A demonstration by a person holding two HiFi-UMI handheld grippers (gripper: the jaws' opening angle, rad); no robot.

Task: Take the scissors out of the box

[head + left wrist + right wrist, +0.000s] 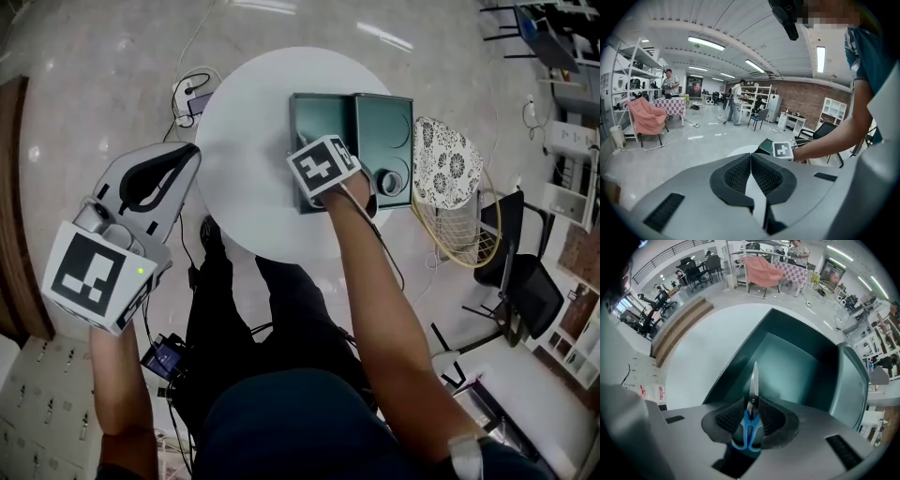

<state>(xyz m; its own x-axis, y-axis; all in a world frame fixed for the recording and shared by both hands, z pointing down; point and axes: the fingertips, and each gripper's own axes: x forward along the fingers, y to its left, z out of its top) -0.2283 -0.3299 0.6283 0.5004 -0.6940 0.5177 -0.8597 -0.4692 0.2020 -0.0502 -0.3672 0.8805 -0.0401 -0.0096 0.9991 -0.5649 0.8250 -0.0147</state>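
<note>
- Between the jaws of the right gripper (752,414), at the near edge of the box (790,359), sat the scissors (753,394). Their blue handles were pinched by the ribbed pads, and their closed blades pointed out over the box's dark green inside.
- Whether the scissors had cleared the box's rim could not be told from any view.
- The box stood open on a round white table (246,141). Its lid (385,131) was laid flat on the box's right side.
- The right gripper's marker cube (323,167) showed over the box's near wall in the head view, with the person's forearm (375,300) stretching back from it.
- Well to the left of the box, off the table's edge, the left gripper (751,161) was held in the air. Its two jaws were pressed together at the tips with nothing between them.
- Just to the right of the box's lid stood a wire chair with a black-and-white patterned cushion (448,161).
- Beyond the table, to the box's far left, cables (190,94) lay on the pale glossy floor.
</note>
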